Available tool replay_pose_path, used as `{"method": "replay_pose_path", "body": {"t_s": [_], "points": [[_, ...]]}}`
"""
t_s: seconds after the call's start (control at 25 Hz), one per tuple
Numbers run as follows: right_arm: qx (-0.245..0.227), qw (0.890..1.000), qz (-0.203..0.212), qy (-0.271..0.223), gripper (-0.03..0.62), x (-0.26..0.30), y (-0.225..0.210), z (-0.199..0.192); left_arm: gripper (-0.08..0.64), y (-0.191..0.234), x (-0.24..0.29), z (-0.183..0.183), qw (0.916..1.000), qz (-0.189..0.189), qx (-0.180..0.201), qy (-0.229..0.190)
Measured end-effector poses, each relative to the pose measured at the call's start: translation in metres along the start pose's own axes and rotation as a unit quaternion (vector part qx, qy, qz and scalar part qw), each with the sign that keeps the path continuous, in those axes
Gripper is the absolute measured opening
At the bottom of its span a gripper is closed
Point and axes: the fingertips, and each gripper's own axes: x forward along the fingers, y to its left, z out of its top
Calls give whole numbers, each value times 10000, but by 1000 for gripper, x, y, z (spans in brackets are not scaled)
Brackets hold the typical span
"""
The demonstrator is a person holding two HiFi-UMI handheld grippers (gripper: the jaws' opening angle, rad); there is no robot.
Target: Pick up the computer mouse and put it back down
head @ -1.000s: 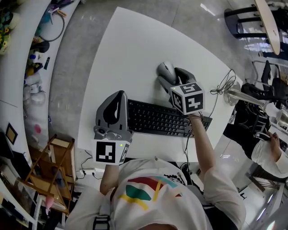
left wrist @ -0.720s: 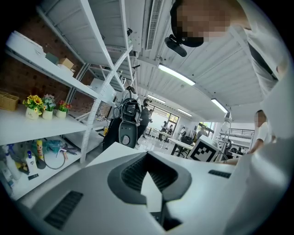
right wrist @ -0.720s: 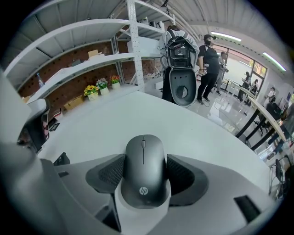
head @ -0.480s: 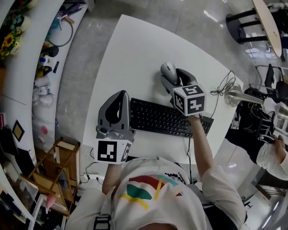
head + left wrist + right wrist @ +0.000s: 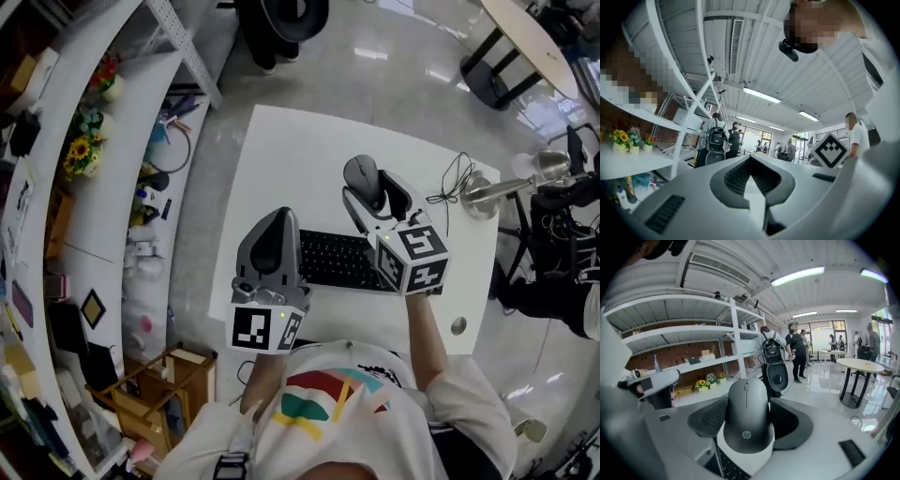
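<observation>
Mouse [image 5: 746,420], black with a small logo on its back, sits between the jaws of the right gripper [image 5: 368,184], held above the table [image 5: 281,159] and clear of it. The jaws stand wide apart, one pad pressed against each flank of the mouse, with its nose pointing away from the gripper. In the right gripper view the mouse shows against the room behind it, with a strip of white table edge and a corner of the keyboard [image 5: 328,262] below.

From the head view the mouse hangs over the far half of the table, beyond the keyboard. A thin cable [image 5: 450,183] lies in loops on the table to its right.

The left gripper [image 5: 750,158] is held beside the keyboard's left end. Its jaws are closed tip to tip and hold nothing.

Left of the table run curved white shelves [image 5: 112,187] with small items and a bunch of sunflowers [image 5: 80,155].
</observation>
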Motion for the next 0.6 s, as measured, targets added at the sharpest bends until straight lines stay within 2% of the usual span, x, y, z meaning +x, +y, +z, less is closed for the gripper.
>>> {"method": "replay_pose_path", "body": {"t_s": [0.12, 0.32, 0.6], "points": [[198, 9978, -58, -623, 301, -54, 0, 23, 46, -32, -2, 15, 9994, -283, 162, -79], [638, 9865, -166, -1499, 302, -134, -6, 43, 46, -80, 1, 34, 9953, -772, 557, -193], [811, 9814, -109, -1738, 302, -193, -9, 22, 46, -142, -8, 36, 9890, -1191, 822, -322]]}}
